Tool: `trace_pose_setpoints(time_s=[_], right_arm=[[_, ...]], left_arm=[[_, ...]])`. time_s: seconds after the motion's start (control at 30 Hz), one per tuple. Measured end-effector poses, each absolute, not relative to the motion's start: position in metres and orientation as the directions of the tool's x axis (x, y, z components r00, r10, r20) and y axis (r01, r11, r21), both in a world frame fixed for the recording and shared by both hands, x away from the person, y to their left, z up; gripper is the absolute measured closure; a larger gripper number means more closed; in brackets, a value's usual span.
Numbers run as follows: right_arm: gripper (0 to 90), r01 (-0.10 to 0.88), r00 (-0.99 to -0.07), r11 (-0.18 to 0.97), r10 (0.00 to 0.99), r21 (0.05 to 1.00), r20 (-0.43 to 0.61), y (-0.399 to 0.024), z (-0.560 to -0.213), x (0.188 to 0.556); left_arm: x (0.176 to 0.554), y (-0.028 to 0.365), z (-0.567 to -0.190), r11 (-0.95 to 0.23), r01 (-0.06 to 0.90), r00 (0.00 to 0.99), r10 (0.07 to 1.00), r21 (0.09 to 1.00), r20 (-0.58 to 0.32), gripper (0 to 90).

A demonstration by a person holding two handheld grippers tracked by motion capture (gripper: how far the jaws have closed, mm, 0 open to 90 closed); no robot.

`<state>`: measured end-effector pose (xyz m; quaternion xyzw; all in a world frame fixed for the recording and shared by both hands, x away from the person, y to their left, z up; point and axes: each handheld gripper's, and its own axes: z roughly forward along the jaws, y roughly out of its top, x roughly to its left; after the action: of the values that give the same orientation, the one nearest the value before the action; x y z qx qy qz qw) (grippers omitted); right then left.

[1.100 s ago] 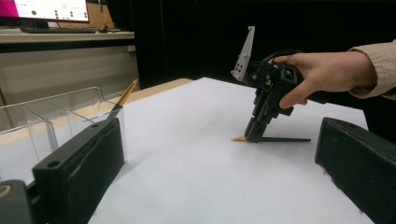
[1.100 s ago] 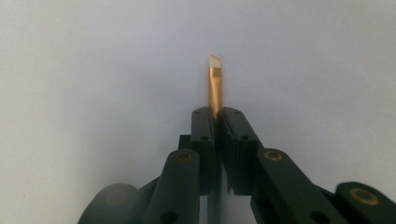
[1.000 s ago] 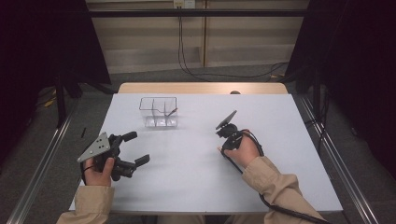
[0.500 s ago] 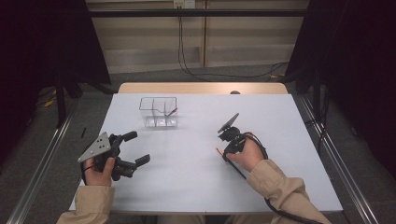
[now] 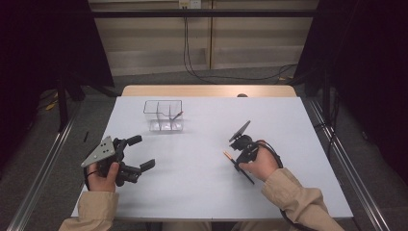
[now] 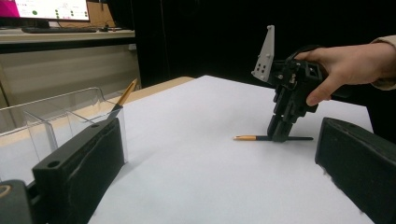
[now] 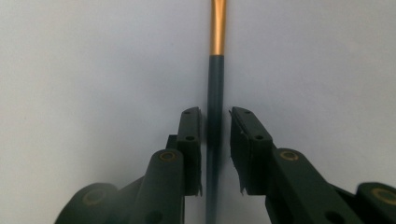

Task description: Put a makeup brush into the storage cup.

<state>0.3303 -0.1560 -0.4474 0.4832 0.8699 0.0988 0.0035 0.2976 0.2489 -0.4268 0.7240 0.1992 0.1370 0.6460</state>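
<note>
The pencil [image 7: 215,84] lies flat on the white table [image 5: 298,125], straddled by the right gripper [image 7: 215,140] — its jaws have just been opening, and a thin gap shows on each side, so nothing presses the shaft yet. Closing off-centre could roll the slim pencil aside or pin it against the table. The left gripper [image 5: 139,154] hangs with jaws apart, well off, near the clear box [image 5: 163,115] holding another pencil [image 5: 176,115].

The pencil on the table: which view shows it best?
The right gripper view: the pencil fills the middle, its dark shaft lying between the right tongs. The left gripper view shows its whole length from the side, small. The high view shows a thin sliver.
</note>
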Motion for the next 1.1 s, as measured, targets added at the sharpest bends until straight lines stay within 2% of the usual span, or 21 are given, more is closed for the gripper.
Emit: trace_pose_setpoints(time_s=[0.17, 0.3, 0.57, 0.8, 1.1], right_arm=[[76.9, 0.832, -0.545, 0.529, 0.836, 0.168, 0.063, -0.154, -0.448, 0.327], [83.4, 0.822, -0.56, 0.549, 0.827, 0.153, 0.042, -0.151, -0.448, 0.329], [84.0, 0.831, -0.549, 0.537, 0.833, 0.144, 0.064, -0.152, -0.447, 0.331], [84.0, 0.837, -0.539, 0.511, 0.833, 0.196, 0.127, -0.159, -0.446, 0.333], [84.1, 0.814, -0.558, 0.503, 0.815, 0.289, 0.153, -0.163, -0.434, 0.333]], left_arm=[[0.297, 0.248, -0.426, -0.09, 0.109, 0.884, 0.465, 0.99, -0.055, 1.1], [0.297, 0.248, -0.426, -0.093, 0.108, 0.883, 0.467, 0.99, -0.052, 1.1], [0.298, 0.248, -0.427, -0.091, 0.109, 0.883, 0.466, 0.99, -0.054, 1.1], [0.298, 0.247, -0.428, -0.091, 0.113, 0.884, 0.464, 0.989, -0.059, 1.1], [0.298, 0.246, -0.429, -0.098, 0.118, 0.885, 0.462, 0.988, -0.06, 1.1]])
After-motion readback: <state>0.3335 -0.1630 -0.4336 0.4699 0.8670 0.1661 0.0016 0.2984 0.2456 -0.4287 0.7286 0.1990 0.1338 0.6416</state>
